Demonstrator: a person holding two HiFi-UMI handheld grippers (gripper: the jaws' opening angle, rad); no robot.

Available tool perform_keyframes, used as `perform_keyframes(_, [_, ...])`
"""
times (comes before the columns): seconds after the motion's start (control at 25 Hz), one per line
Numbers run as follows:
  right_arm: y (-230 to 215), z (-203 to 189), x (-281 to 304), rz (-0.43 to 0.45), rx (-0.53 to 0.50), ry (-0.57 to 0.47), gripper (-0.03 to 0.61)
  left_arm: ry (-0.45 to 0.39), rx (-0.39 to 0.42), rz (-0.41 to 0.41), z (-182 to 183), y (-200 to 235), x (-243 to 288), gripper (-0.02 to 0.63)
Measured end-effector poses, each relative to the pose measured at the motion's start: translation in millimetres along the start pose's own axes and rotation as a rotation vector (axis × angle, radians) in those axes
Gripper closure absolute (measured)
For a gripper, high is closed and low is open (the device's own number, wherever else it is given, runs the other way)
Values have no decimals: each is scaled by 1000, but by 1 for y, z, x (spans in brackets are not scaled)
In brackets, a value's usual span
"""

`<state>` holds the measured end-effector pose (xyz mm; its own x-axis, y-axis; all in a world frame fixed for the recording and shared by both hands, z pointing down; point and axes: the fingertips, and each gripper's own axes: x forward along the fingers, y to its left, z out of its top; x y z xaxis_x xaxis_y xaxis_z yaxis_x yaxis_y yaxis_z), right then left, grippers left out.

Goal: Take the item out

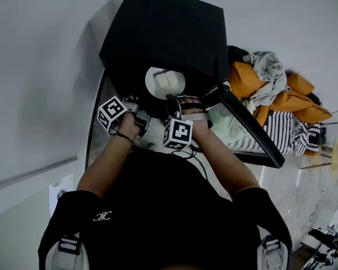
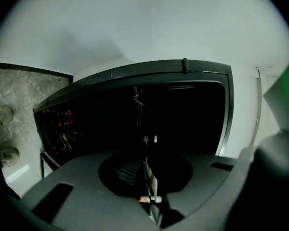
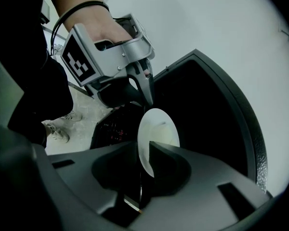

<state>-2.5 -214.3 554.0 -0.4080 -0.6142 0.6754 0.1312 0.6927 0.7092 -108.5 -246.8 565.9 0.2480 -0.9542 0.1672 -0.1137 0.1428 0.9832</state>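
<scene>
White wall takes up the far and left sides of what we see. Against it stands a black microwave oven on a speckled grey surface. Its glass door hangs open to the right, and small red and green lights glow on its panel. Right of the door, a heap of orange, grey and black-and-white striped cloth lies by the wall. Pale marbled floor spreads near us on that side. In the left gripper view we also make out a pair of light shoes on that floor. A white wall plate sits low on the near left.

We hold the white plate at the oven's dark mouth, just at its near edge, with a few pale blocks lying on it. The left gripper has its jaws drawn close onto the plate's thin rim, which its own view shows edge-on between them. The right gripper pinches the rim as well, and the white disc stands up between its jaws. In the head view the two grippers sit side by side at the plate's near edge, left one on the left.
</scene>
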Motion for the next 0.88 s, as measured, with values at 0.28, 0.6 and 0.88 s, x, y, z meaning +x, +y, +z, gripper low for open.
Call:
perform_keyframes(0.28, [-6,-3,10,-76,-45,20,506,-3,7,1,1,-2,0,569])
perform_keyframes(0.6, [-6,1,15,-96,-58,-1,520,7,11,6,0,-2,1,569])
perform_keyframes(0.88, [-7,1,11,-135,-58,2,526,7,12,-1,0,-2,1,568])
